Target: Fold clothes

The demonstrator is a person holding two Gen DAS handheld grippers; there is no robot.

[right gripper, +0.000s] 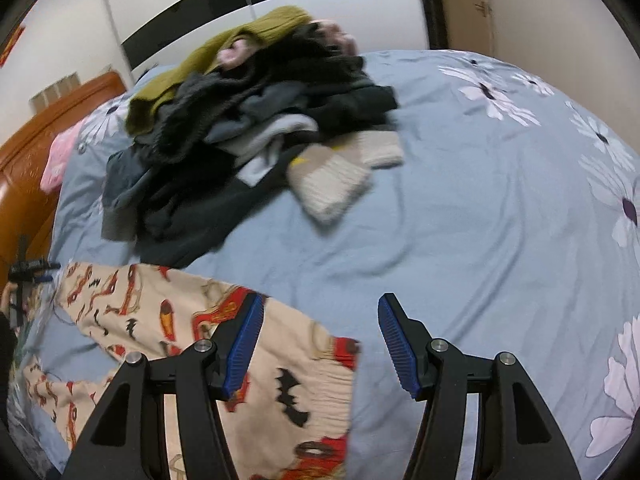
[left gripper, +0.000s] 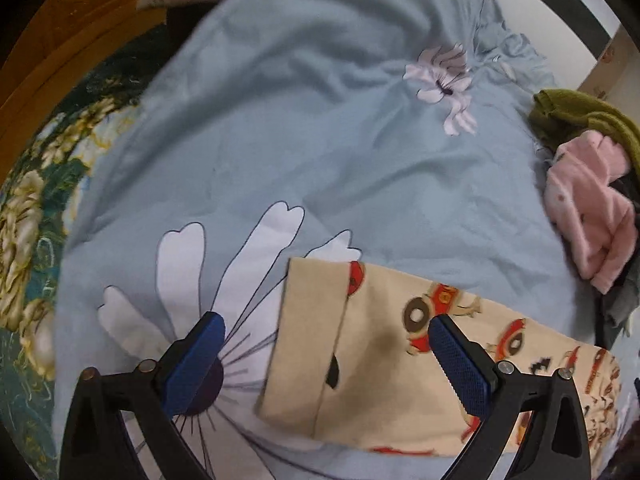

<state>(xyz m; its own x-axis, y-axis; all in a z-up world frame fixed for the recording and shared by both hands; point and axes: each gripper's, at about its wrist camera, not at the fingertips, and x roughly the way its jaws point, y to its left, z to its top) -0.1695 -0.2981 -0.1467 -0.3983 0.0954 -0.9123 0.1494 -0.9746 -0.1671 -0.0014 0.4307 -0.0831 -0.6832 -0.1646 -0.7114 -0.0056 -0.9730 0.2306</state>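
Observation:
Cream printed trousers [left gripper: 400,380] with red cars and black bats lie flat on the blue flowered bedspread [left gripper: 320,160]. In the left wrist view their cuff end lies between the fingers of my left gripper [left gripper: 324,332], which is open and empty just above the cloth. In the right wrist view the waistband end of the trousers [right gripper: 304,392] lies under my right gripper [right gripper: 320,312], which is open and empty; its left finger is over the cloth, its right finger over the bedspread [right gripper: 480,220].
A pile of unfolded clothes [right gripper: 248,128] with an olive knit [right gripper: 224,52] on top sits mid-bed; beige socks [right gripper: 340,176] lie beside it. A pink garment [left gripper: 588,208] lies at right. A wooden headboard [right gripper: 28,168] and wardrobe [right gripper: 200,8] stand behind.

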